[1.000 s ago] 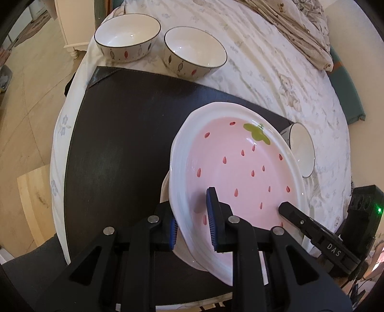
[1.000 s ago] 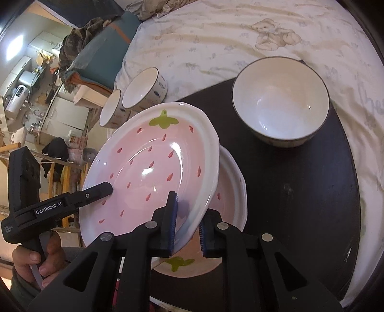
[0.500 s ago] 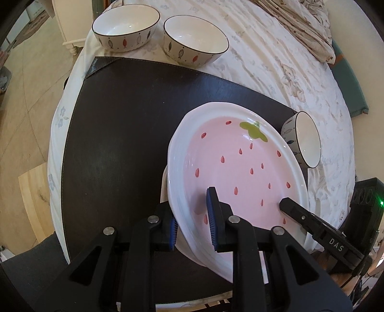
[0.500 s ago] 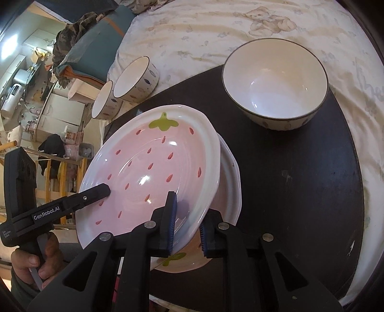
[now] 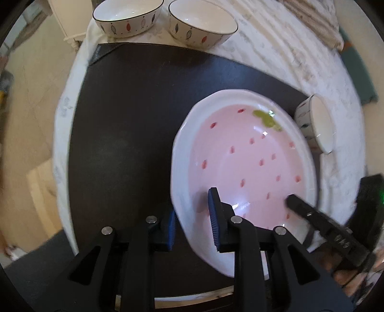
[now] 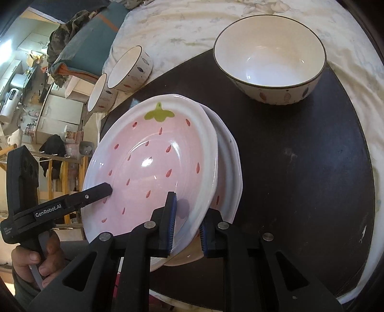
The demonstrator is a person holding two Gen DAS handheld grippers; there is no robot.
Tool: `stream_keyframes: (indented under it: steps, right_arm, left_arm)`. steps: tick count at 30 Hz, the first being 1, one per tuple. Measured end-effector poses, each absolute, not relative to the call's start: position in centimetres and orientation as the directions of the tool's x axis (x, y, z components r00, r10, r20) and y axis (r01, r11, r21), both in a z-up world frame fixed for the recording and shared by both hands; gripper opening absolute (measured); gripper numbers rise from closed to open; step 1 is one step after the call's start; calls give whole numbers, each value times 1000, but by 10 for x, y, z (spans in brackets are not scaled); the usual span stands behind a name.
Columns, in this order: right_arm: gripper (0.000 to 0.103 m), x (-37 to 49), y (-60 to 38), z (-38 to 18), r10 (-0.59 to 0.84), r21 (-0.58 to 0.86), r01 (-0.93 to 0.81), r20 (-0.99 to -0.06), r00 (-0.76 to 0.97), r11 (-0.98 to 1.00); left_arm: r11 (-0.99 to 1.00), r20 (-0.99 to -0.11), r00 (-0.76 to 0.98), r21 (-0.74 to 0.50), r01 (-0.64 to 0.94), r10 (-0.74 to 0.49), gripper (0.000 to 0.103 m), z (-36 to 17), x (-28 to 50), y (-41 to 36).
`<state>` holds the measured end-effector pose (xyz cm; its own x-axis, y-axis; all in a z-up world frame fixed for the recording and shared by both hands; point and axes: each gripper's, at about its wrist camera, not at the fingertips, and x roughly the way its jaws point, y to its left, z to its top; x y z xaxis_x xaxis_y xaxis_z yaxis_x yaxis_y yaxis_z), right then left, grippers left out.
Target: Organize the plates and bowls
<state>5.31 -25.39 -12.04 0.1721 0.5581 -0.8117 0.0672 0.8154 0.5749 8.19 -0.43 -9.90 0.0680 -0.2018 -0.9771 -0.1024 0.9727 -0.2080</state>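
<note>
Both grippers pinch the rim of the pink strawberry-patterned oval ceramic plate (image 6: 148, 168), the left gripper (image 5: 192, 223) and the right gripper (image 6: 187, 224) each closed across its edge, tilting it over a second matching plate (image 6: 230, 168) on the dark round mat (image 6: 300, 168). Beyond, a white fish-patterned bowl (image 6: 268, 69) sits on the mat and two more bowls (image 5: 163, 21) on the pale floral cloth (image 5: 276, 55); the left view is blurred and the lower plate mostly hidden.

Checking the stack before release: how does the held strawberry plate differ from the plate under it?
The held strawberry plate is tilted and clamped at its rim by both the left gripper and right gripper; the lower plate lies flat on the dark mat, ungripped and mostly covered. Both appear white-rimmed with pink strawberry decoration.
</note>
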Motion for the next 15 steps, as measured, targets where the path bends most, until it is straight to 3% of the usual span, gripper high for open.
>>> stream_keyframes:
  steps: [9,15]
  right_arm:
    - [15,51,-259,-129,545,560,104,-826,144,822]
    - [15,48,-255,-130,562,570,102,-821,102,815]
  left_arm:
    - [975,-979,57,-202,-93,-198,20,-105,81,-1]
    - [986,-988,86,-136,-95,-128,21,-102,83,3]
